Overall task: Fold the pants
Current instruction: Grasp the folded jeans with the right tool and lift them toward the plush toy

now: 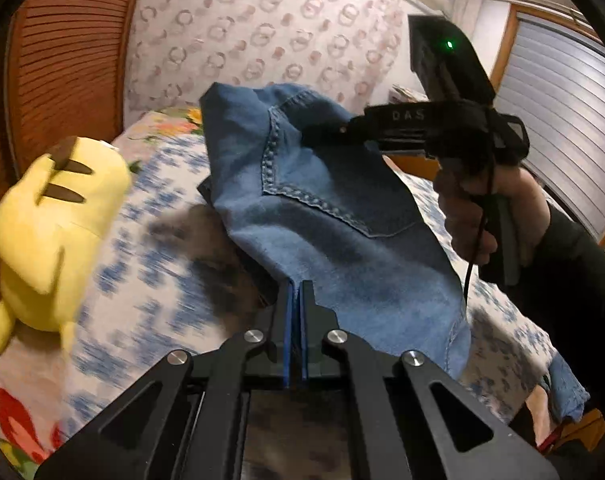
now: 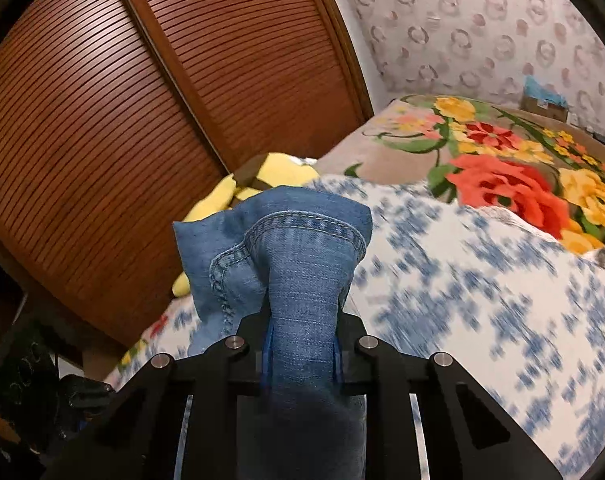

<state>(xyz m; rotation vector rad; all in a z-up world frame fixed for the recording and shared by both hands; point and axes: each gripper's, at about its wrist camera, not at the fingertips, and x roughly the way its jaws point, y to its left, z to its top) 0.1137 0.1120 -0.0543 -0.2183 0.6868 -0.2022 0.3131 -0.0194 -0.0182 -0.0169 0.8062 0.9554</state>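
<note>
Blue denim pants [image 1: 322, 216], stitched pocket showing, held above the blurred floral bed [image 1: 150, 256], both the left gripper [image 1: 296, 292] and right gripper [image 2: 302, 320] with jaws pinching bunched fabric that hides the fingertips.

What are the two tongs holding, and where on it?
Both hold the jeans: left tongs pinch a cloth edge, right tongs a bunched hem.

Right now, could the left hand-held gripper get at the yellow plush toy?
Probably not yet: the left hand-held gripper is shut on the jeans. The yellow plush toy lies unobstructed on the bed to its left.
</note>
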